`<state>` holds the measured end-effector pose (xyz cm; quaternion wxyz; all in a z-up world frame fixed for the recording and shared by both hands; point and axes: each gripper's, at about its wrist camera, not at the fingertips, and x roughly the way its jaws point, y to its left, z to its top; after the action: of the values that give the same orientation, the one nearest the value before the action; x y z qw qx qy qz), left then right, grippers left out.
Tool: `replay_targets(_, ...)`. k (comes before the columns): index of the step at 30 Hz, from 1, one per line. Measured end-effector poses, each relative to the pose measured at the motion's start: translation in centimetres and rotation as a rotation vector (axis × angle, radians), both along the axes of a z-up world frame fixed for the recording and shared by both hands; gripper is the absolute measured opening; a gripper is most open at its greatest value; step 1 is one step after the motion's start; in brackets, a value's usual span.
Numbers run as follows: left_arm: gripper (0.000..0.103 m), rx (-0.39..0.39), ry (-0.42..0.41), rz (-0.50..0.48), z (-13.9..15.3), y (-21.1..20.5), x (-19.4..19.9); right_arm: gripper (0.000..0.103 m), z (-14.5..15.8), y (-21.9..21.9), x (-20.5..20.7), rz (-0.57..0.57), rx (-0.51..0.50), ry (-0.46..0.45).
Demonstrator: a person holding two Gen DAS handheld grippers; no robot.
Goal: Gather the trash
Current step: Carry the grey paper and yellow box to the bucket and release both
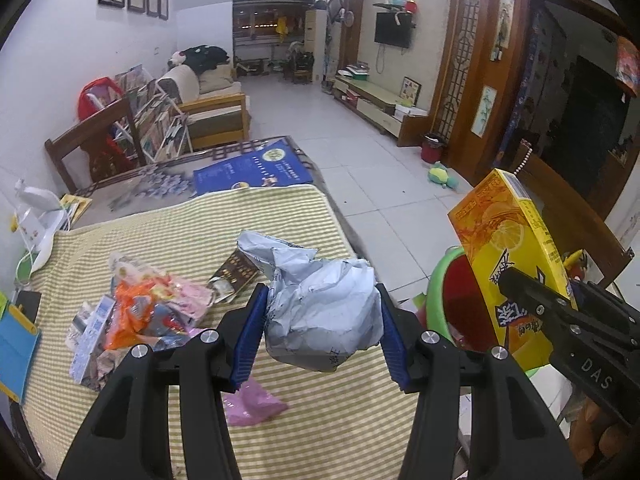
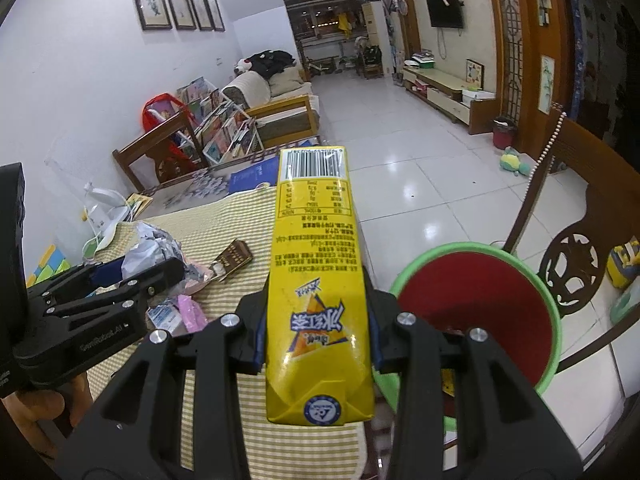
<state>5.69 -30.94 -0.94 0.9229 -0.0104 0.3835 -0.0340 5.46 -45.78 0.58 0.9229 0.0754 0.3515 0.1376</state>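
My left gripper (image 1: 322, 320) is shut on a crumpled grey-white paper wad (image 1: 320, 316), lifted above the striped table mat (image 1: 312, 432). My right gripper (image 2: 316, 320) is shut on a yellow drink carton (image 2: 316, 288), held lengthwise between the blue pads, near the table's right edge. The same carton (image 1: 508, 248) shows at the right of the left wrist view, over a green-rimmed red bin (image 1: 448, 296). That bin (image 2: 480, 304) stands just right of the table, below and right of the carton. The left gripper (image 2: 136, 272) with its wad appears at the left of the right wrist view.
More trash lies on the mat: an orange and pink wrapper pile (image 1: 148, 304), a small white box (image 1: 90, 332), a brown packet (image 1: 236, 272) and a pink scrap (image 1: 252, 404). A dark wooden chair (image 2: 576, 248) stands behind the bin. A blue booklet (image 1: 256, 168) lies farther along the table.
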Motion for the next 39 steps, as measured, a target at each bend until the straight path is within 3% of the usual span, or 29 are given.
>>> replay_targets(11, 0.050, -0.019, 0.021, -0.086, -0.5, -5.2, 1.6, 0.036, -0.7, -5.0, 0.2, -0.093, -0.003, 0.015)
replay_targets(26, 0.050, -0.088, 0.117, -0.290, -3.2, -13.7, 4.9, 0.036, -3.6, -13.8, 1.0, -0.280, 0.007, 0.093)
replay_targets(37, 0.050, -0.115, 0.158, -0.335, -4.2, -16.5, 6.4, 0.036, -4.5, -16.0, 1.9, -0.326, 0.006, 0.108)
replay_targets(39, 0.058, -0.122, 0.160, -0.334, -4.4, -16.6, 6.7, 0.037, -4.6, -16.0, 2.0, -0.338, 0.001, 0.105)
